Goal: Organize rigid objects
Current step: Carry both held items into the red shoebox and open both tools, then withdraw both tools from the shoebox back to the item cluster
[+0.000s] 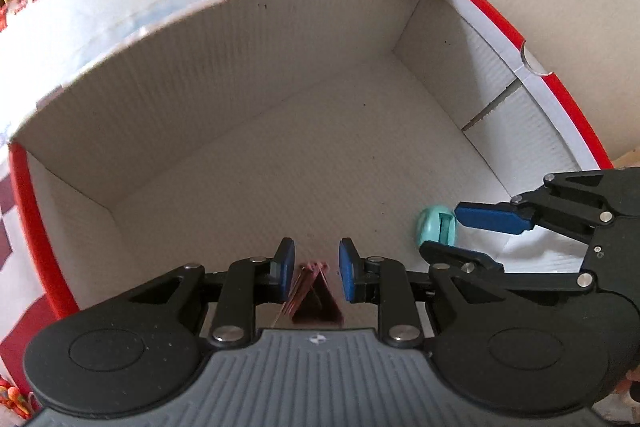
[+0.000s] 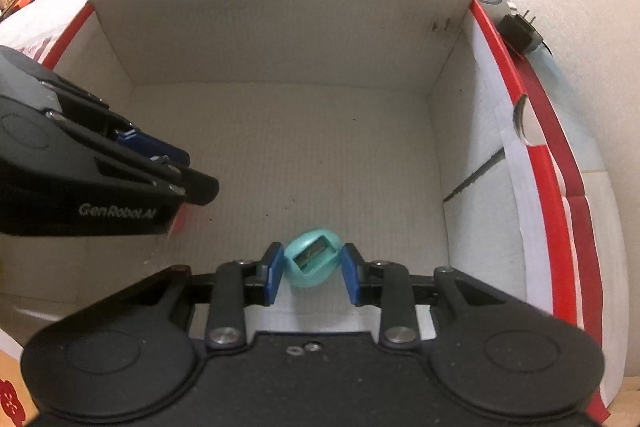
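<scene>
One box point(image 1: 240, 75); left gripper point(image 1: 314, 269) clamps pink clip point(image 1: 316, 295), right gripper point(image 2: 312, 273) clamps teal sharpener point(image 2: 312, 263).

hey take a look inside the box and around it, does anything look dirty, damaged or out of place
Nothing is spilled or broken. The cardboard box has dark specks scattered over its floor and a dark smudge in its far right corner. The teal pencil sharpener sits between the right gripper's pads, and a dark red folded piece sits between the left gripper's.
</scene>
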Demonstrator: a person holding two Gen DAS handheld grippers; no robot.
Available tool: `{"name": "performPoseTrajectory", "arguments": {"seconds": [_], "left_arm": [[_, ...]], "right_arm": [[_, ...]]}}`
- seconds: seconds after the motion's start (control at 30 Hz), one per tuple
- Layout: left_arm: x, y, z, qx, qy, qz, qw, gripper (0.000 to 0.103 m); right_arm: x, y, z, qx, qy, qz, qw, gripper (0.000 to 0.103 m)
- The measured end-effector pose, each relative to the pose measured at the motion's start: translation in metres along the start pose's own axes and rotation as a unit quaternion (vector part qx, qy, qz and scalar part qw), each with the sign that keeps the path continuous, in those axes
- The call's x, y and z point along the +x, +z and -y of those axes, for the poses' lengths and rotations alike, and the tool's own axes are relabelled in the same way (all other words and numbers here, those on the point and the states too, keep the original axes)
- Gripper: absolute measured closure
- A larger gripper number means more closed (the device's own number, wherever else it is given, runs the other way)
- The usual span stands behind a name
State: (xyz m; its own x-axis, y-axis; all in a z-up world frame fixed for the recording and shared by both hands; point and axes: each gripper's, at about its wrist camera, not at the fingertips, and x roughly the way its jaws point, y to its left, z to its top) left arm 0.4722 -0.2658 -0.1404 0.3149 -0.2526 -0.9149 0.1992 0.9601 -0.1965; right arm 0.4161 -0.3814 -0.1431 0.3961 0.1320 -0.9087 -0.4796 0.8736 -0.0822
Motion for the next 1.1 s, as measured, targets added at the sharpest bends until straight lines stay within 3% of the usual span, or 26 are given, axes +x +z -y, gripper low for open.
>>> {"name": "performPoseTrajectory", "arguments": {"seconds": [0.53, 0.87, 1.1], "left_arm": [[-0.069, -0.018, -0.01, 0.004, 0.005, 0.1, 0.995, 0.08], [-0.127, -0.058, -0.03, 0.005, -0.001, 0.147, 0.9891, 0.08], [-0.169, -0.096, -0.05, 0.009, -0.011, 0.18, 0.9835, 0.08]], "right_arm": [[-0.047, 0.0, -0.009, 0.013, 0.012, 0.048, 0.999, 0.065], [-0.092, -0.005, -0.047, 0.017, 0.027, 0.09, 0.995, 0.059], [-0.118, -0.011, -0.088, 0.012, 0.037, 0.12, 0.992, 0.046]]}}
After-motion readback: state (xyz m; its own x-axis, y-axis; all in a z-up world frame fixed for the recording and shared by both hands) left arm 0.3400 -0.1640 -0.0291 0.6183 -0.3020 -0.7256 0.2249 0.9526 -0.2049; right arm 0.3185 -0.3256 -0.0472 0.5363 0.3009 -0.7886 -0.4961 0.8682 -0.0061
